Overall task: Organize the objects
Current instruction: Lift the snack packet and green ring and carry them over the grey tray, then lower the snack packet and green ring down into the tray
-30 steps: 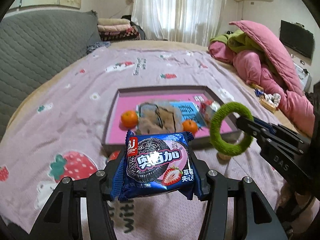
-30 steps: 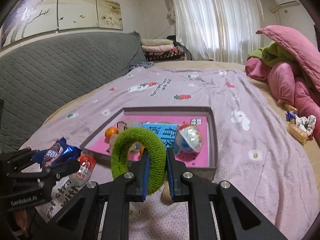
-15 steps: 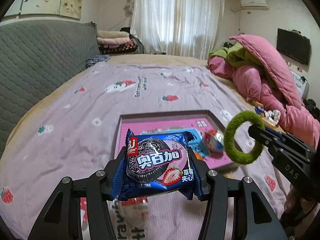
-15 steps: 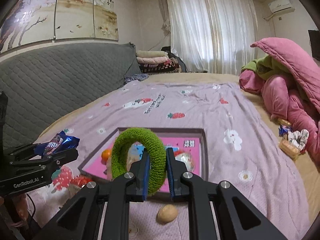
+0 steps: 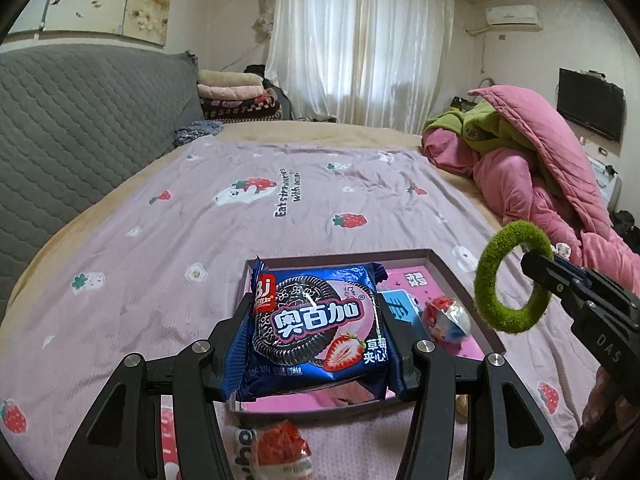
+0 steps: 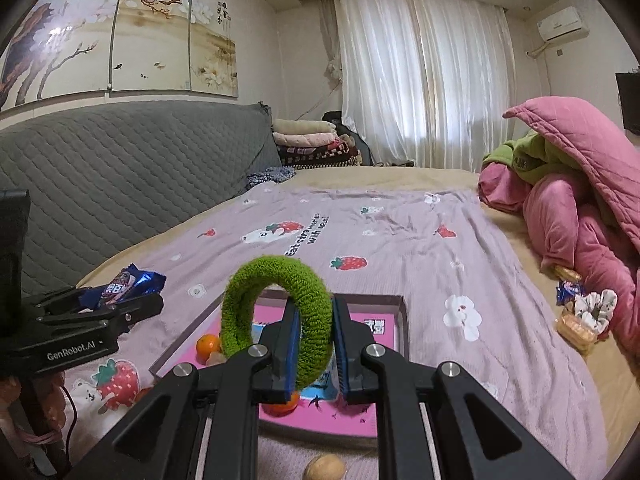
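Both grippers hang above the tray's [image 5: 460, 276] raised rim, with bare bedspread [image 5: 160, 240] beyond. The left gripper [image 5: 316, 332] pinches a cookie pack [image 5: 316, 328] between its fingers; the right gripper [image 6: 314, 344] clamps a green ring [image 6: 276, 316] upright.

A bed [image 5: 160, 240] covered by a lilac sheet [image 6: 400, 248] printed with strawberries carries a shallow tray [image 5: 460, 280] with a pink floor. Just in front of the tray lie a red foil egg [image 5: 282, 450] and a walnut [image 6: 325, 468]. A pink quilt [image 6: 580, 200] is heaped at the far right edge, snack packets [image 6: 570, 292] beside it.
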`<state>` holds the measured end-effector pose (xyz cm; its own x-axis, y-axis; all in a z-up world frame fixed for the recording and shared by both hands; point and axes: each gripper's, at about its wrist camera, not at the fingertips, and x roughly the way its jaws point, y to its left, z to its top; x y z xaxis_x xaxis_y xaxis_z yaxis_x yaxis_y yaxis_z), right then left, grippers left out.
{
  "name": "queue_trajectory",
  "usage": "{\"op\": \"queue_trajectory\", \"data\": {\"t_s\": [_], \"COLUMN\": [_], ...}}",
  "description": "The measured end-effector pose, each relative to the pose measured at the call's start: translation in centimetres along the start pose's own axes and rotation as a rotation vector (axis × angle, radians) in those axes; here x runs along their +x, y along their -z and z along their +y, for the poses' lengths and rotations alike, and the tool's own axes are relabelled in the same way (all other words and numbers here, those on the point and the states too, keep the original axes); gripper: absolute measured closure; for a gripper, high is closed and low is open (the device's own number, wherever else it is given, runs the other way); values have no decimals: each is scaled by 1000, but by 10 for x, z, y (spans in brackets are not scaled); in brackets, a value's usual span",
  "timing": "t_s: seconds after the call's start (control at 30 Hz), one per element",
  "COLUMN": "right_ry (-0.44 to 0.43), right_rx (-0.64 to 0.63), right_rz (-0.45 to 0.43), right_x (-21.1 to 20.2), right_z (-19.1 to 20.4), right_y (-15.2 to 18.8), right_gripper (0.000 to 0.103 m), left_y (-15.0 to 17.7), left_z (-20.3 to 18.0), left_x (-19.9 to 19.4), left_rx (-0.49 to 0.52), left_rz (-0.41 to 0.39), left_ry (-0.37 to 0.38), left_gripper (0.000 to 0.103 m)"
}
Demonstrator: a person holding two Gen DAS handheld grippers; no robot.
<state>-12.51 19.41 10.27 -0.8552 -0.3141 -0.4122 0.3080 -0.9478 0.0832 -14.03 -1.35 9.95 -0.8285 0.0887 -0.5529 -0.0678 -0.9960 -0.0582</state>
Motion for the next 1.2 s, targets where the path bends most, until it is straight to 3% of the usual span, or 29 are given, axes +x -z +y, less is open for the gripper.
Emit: {"op": "queue_trajectory", "data": {"t_s": [0.53,1.2], "right_ry": [16,58], "right_rx": [-73,-78], "right_rz": [-74,22], "right_x": [7,34], "right_z": [5,-7], "right_y": [-22,6], "right_gripper": [87,87], "left_y": [-26,2], "left_z": [17,35], "left_x": [21,52], "left_rx": [-1,-23], "left_rz": [-45,13], "left_ry": [-19,-31], "left_gripper": [47,47]}}
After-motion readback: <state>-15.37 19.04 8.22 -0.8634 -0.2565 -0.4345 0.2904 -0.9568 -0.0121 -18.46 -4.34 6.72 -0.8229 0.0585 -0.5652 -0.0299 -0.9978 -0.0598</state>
